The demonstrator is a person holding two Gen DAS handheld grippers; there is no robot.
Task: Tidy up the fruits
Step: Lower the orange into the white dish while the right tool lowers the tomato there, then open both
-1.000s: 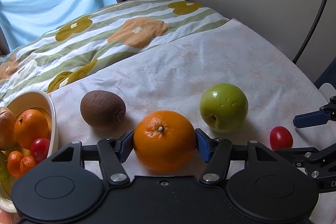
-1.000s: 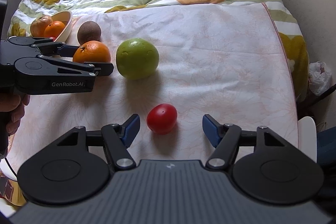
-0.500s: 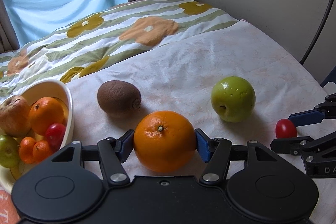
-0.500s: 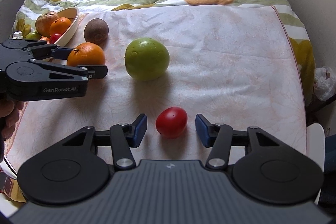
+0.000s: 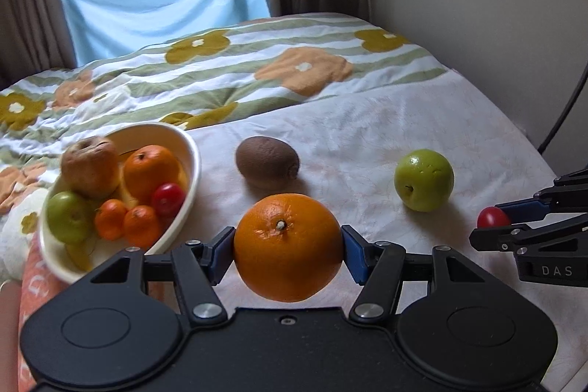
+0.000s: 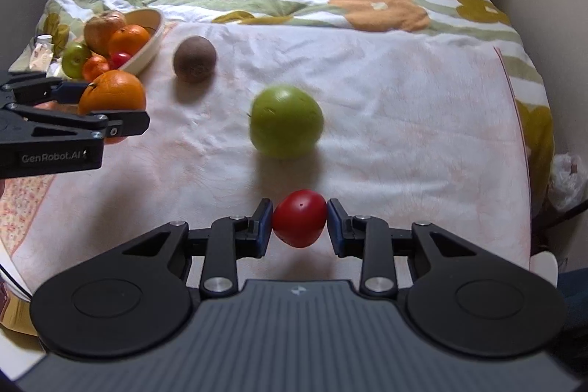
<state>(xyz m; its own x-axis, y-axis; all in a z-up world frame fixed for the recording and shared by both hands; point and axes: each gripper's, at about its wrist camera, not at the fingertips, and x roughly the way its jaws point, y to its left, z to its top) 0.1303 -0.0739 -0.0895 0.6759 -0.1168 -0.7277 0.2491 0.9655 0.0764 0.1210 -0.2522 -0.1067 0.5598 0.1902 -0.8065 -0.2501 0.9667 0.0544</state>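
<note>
The right gripper has just closed on the cherry tomato, seemingly lifted; the left gripper still pinches the orange, now nearer the bowl at left.

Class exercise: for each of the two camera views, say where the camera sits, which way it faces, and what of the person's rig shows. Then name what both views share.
Left wrist: sits on the left gripper, faces along the bed toward the window; its jaws grip the orange; the right gripper enters at right.
Right wrist: sits on the right gripper, faces the same way; its jaws grip the tomato; the left gripper enters at left.
Shared: orange, tomato, kiwi, green apple, bowl.
</note>
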